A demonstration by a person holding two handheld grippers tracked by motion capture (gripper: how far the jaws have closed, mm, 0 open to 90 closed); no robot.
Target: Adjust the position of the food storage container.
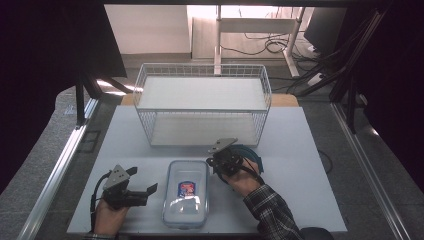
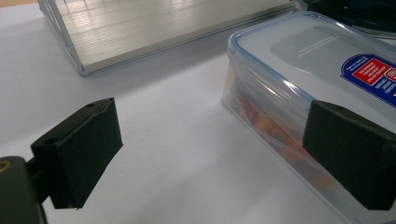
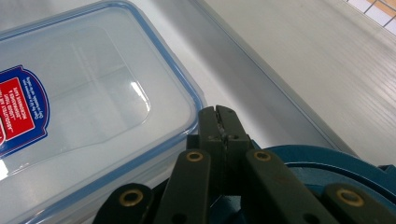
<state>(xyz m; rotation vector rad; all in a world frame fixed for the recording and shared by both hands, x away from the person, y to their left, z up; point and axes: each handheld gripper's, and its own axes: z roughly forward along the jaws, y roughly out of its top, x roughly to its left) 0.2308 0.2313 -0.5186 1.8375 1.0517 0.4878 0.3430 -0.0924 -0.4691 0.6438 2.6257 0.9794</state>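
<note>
A clear plastic container (image 1: 186, 200) with a blue-rimmed lid and a red and blue label lies at the front middle of the white table (image 1: 300, 150). Orange and red contents (image 2: 261, 123) show through its wall. My left gripper (image 1: 143, 180) is open just left of it, jaws pointing at its side. In the left gripper view one jaw overlaps the container (image 2: 299, 60) and the other stands over bare table. My right gripper (image 1: 214, 161) is shut with nothing visible between its jaws, at the container's far right corner (image 3: 93, 107). It rests over a dark teal round object (image 1: 251, 152) (image 3: 322, 163).
A white wire basket rack (image 1: 202, 71) with a pale shelf board (image 2: 154, 32) stands behind the container, its front edge close to the right gripper (image 3: 219, 114). Dark frame posts and cables flank the table. Bare tabletop lies on both sides.
</note>
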